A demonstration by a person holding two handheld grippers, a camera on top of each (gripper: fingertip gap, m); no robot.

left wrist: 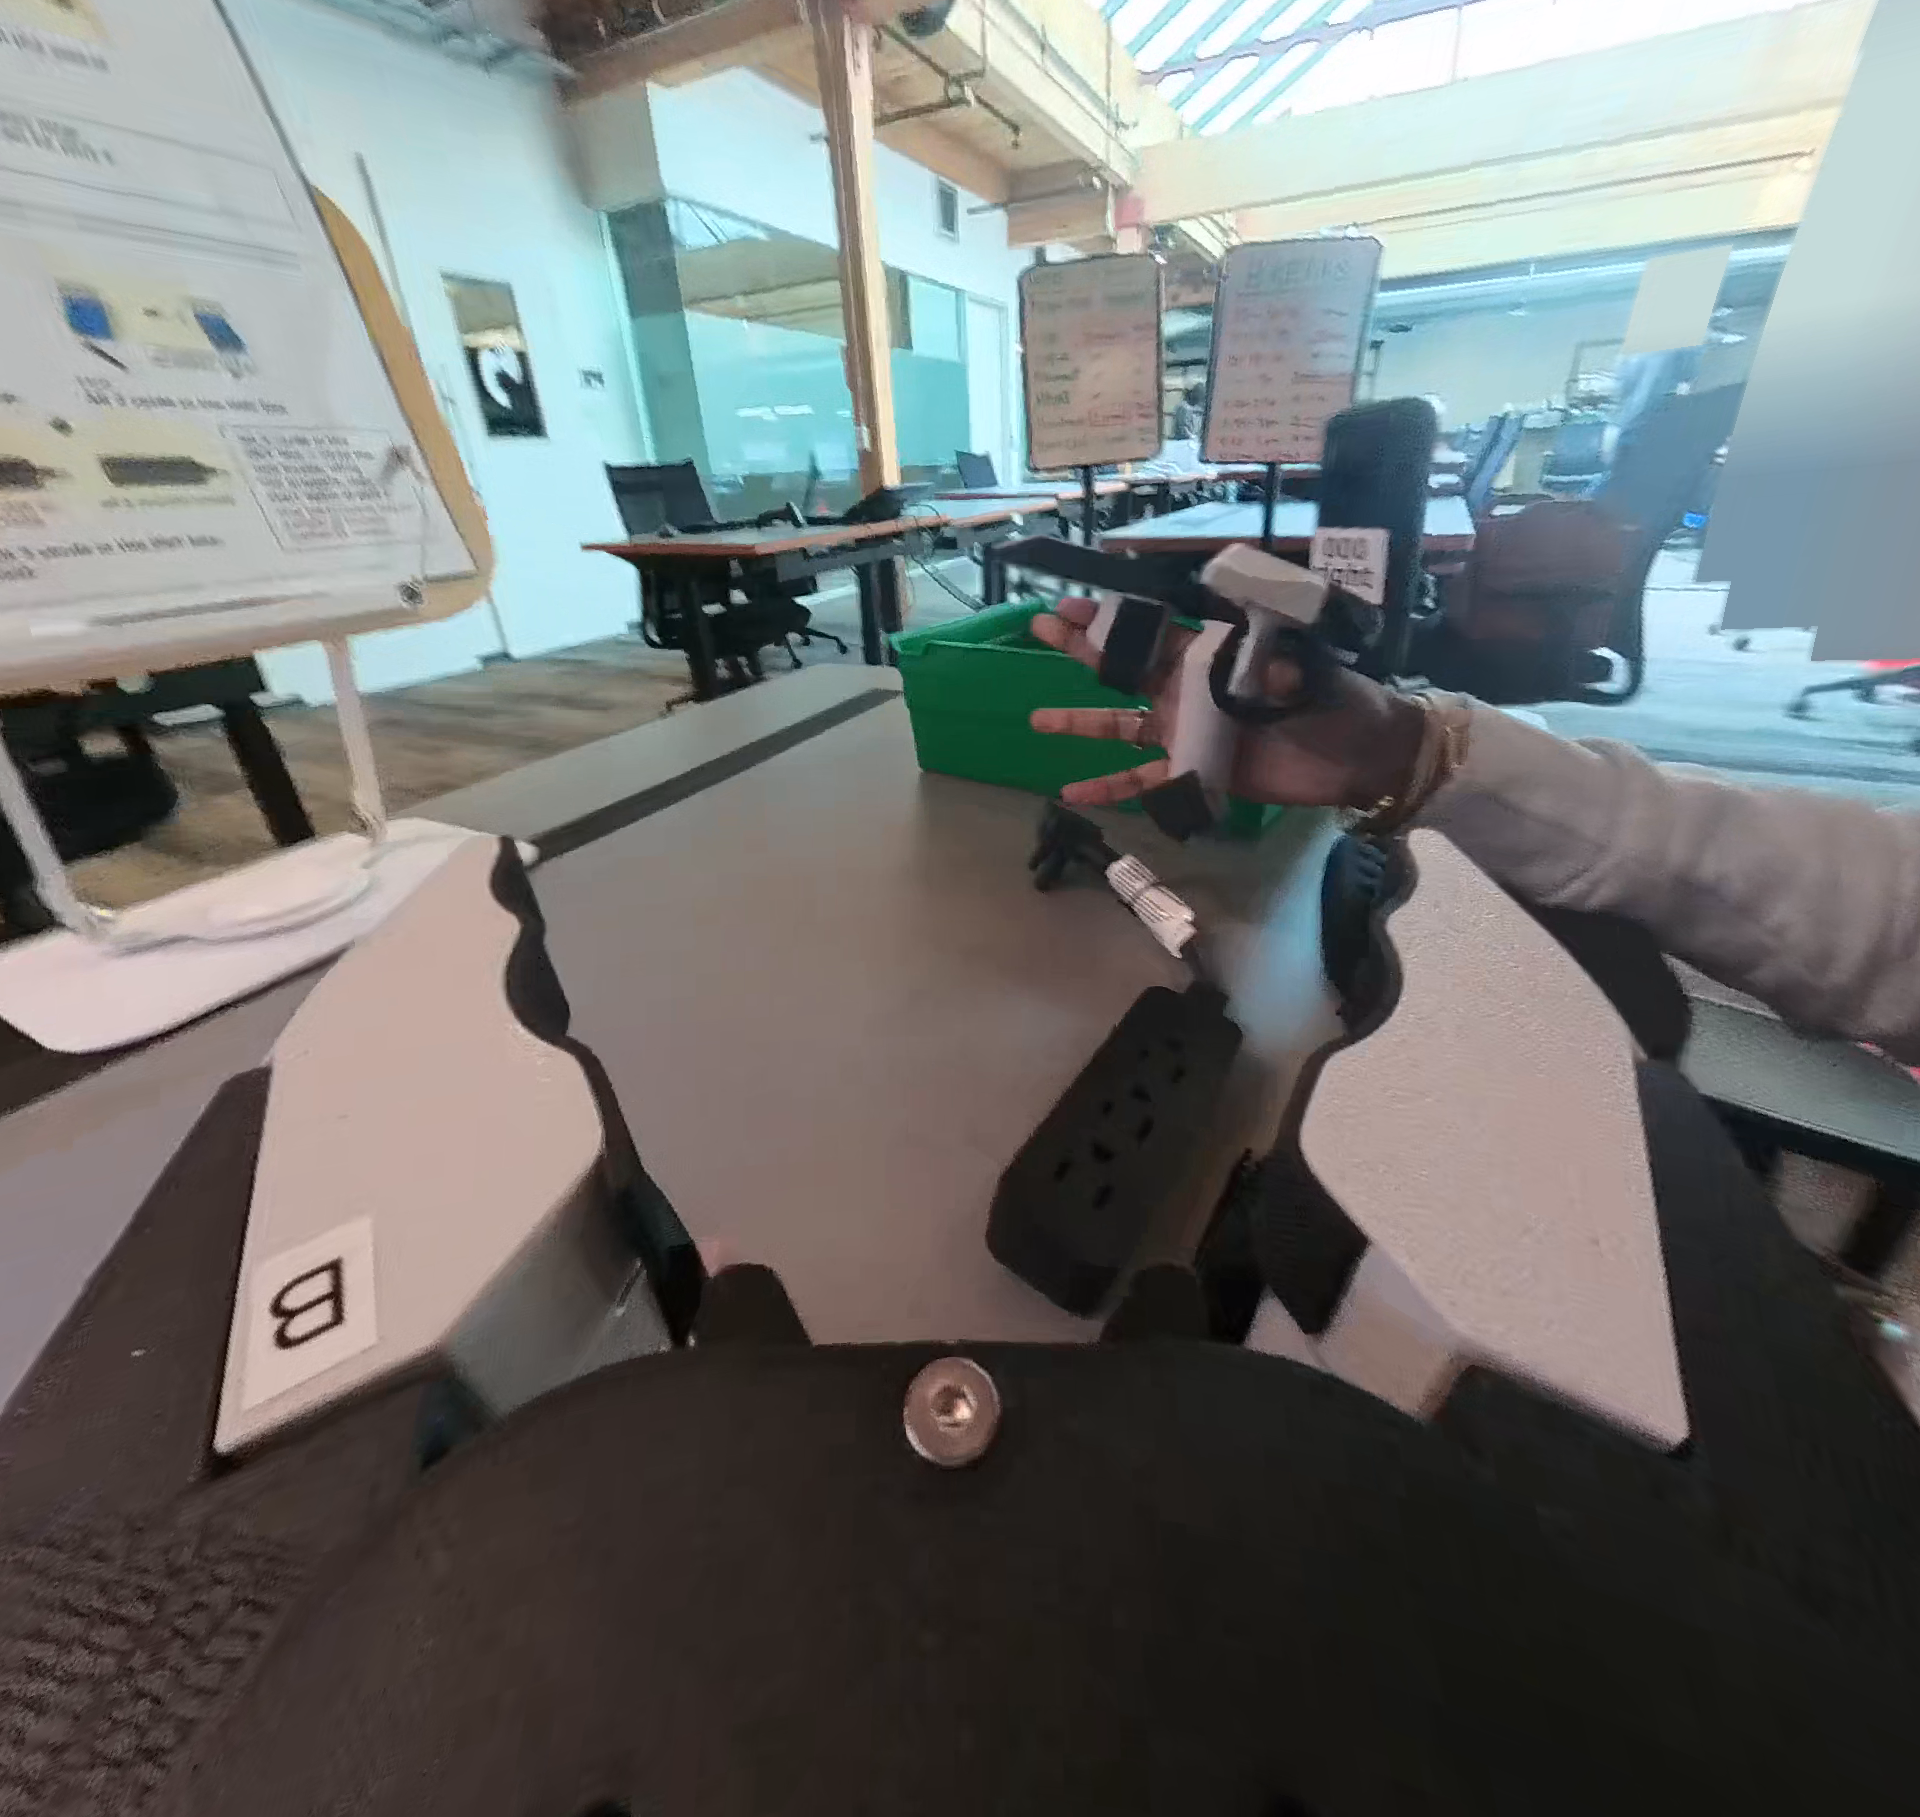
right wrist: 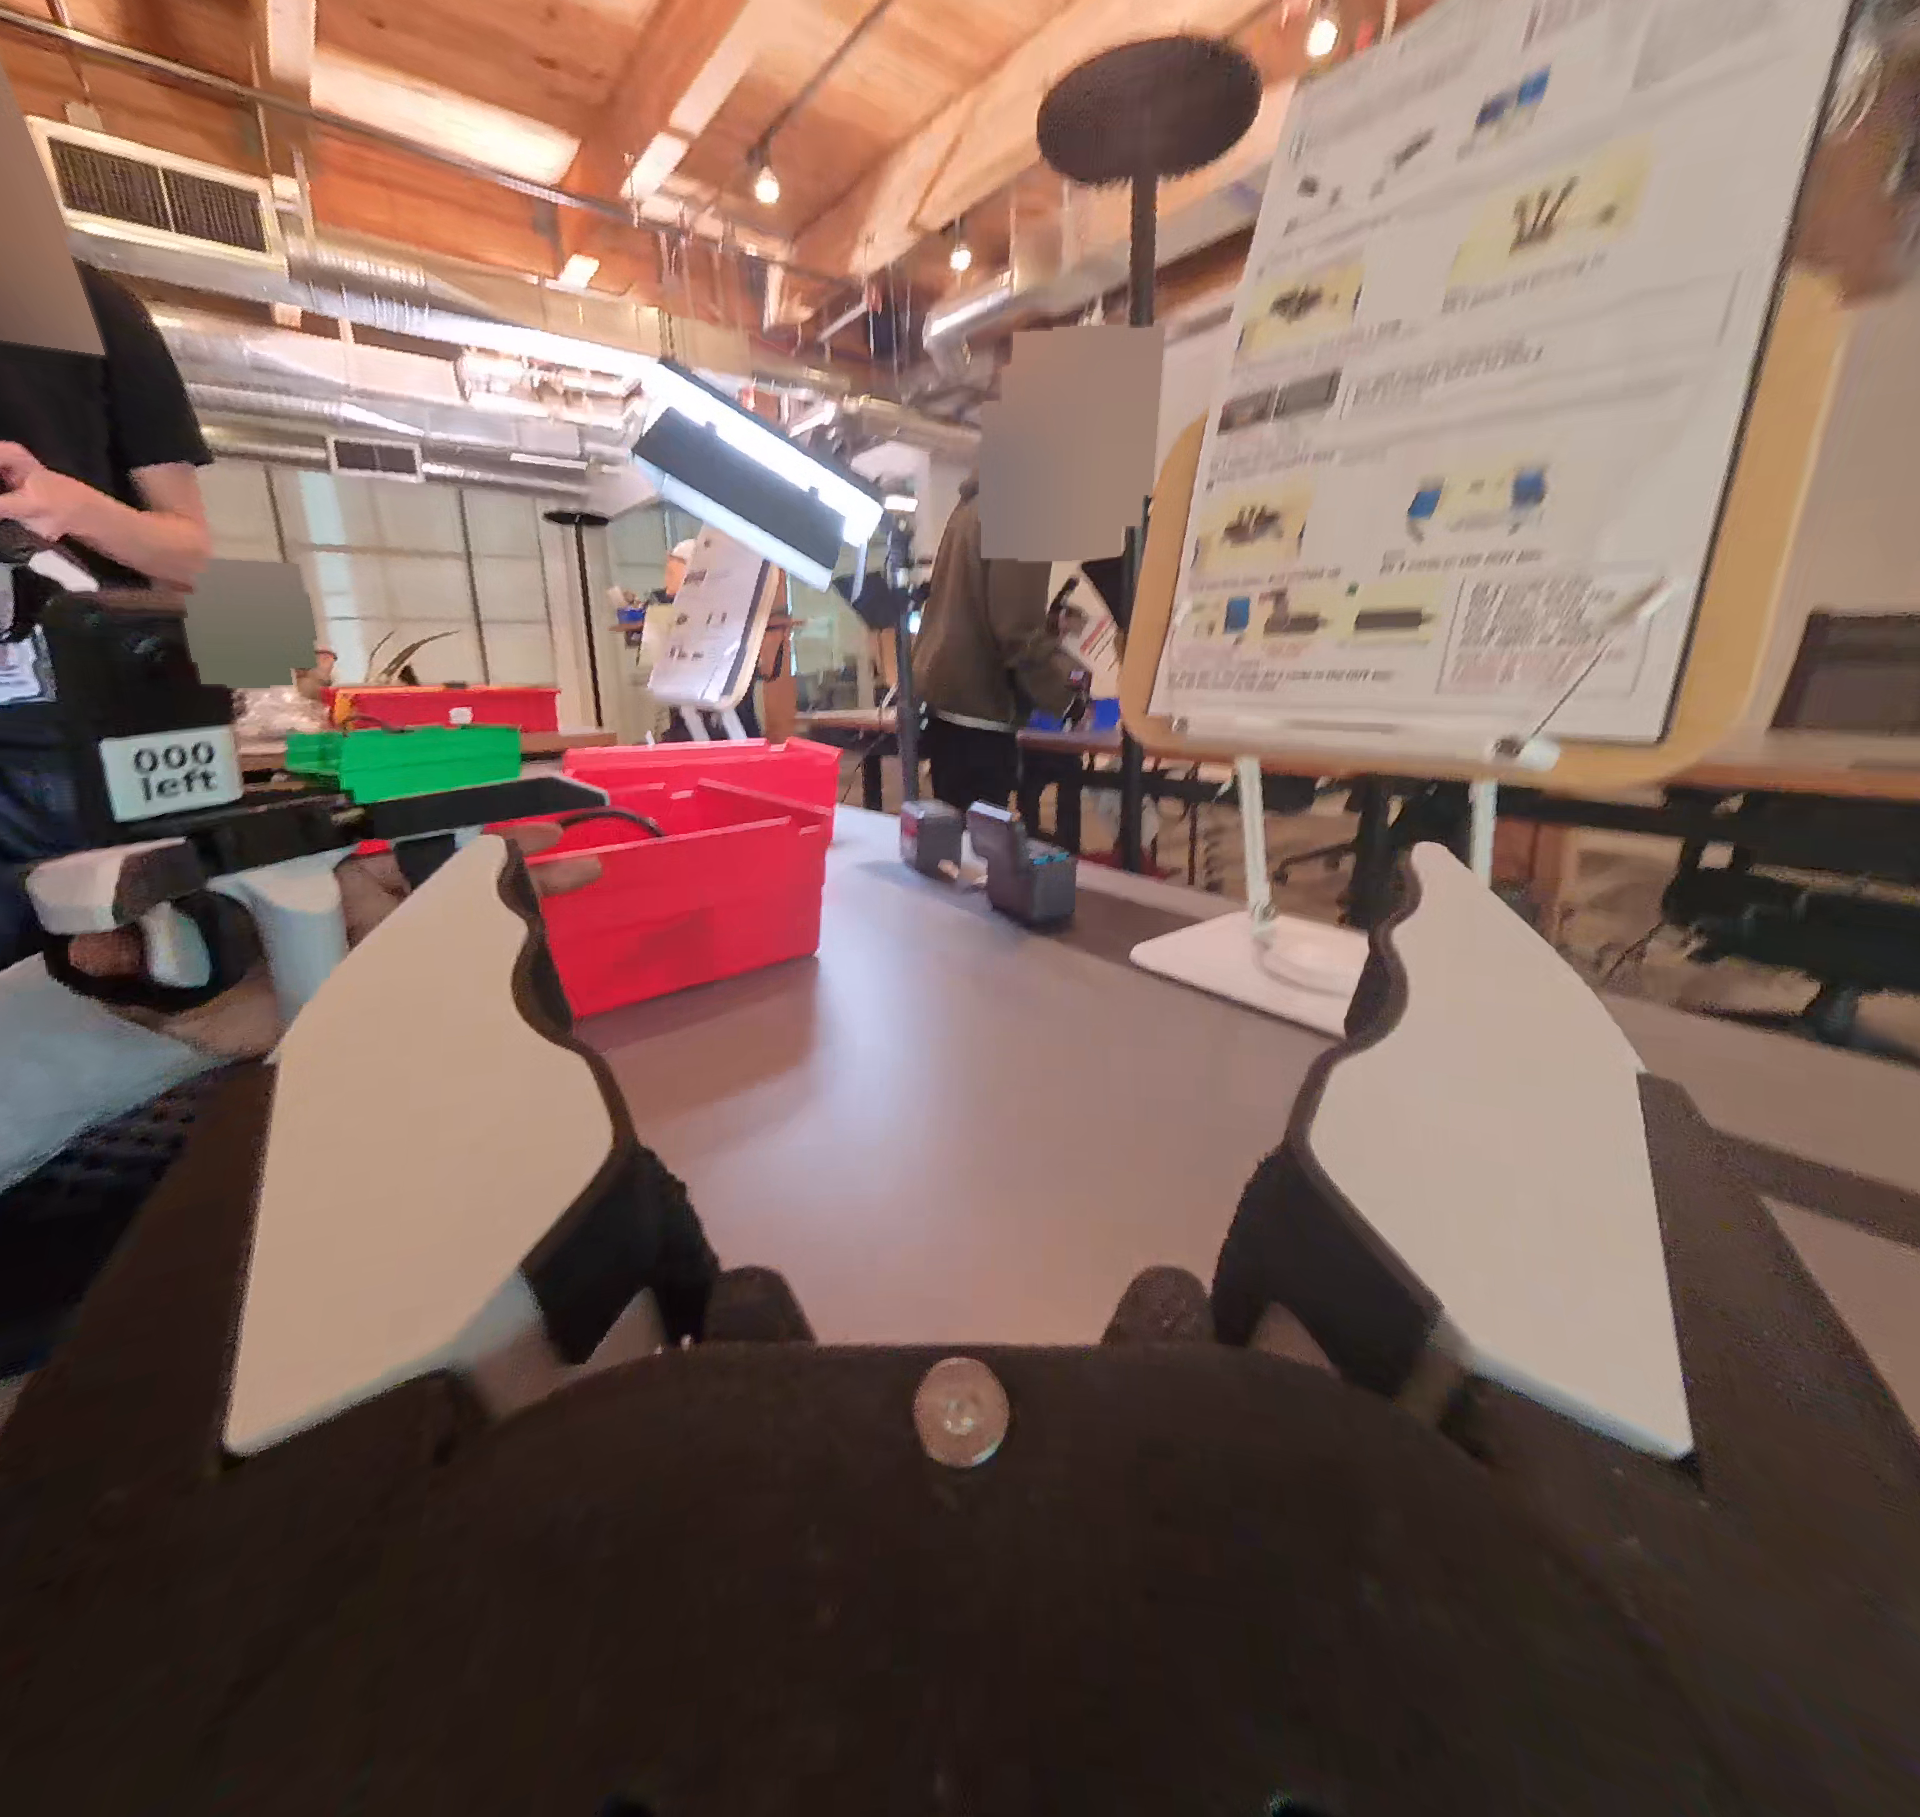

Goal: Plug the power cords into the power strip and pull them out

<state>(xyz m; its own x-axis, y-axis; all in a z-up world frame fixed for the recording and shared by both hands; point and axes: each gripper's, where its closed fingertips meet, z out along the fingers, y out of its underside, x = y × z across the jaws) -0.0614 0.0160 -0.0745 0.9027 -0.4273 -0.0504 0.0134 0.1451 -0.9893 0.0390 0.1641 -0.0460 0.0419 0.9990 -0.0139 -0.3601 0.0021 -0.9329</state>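
The black power strip (left wrist: 1117, 1139) is lying flat on the gray table (left wrist: 810, 936), low and a bit to the right in the left wrist view, right next to the inner side of the left gripper's right finger. It is long with rounded ends, and its little slots are facing up. Nothing is sitting in the slots I can see, so the plugging in looks like it is not done, or the cords are already out; I cannot tell which. A black plug (left wrist: 1065, 848) with a white tag (left wrist: 1148, 903) on its cord is lying farther back on the table, apart from the strip and near the green bin (left wrist: 987, 707). The left gripper (left wrist: 951, 946) is standing wide open and holding nothing. Behind the plug, the right hand (left wrist: 1236, 718) is showing with its fingers spread out. In the right wrist view, the right gripper (right wrist: 956, 936) is also gaping wide with nothing in it, and it is pointing over bare table toward a red bin (right wrist: 686, 889) and a sign on a white stand (right wrist: 1455, 396). The strip is not showing there.
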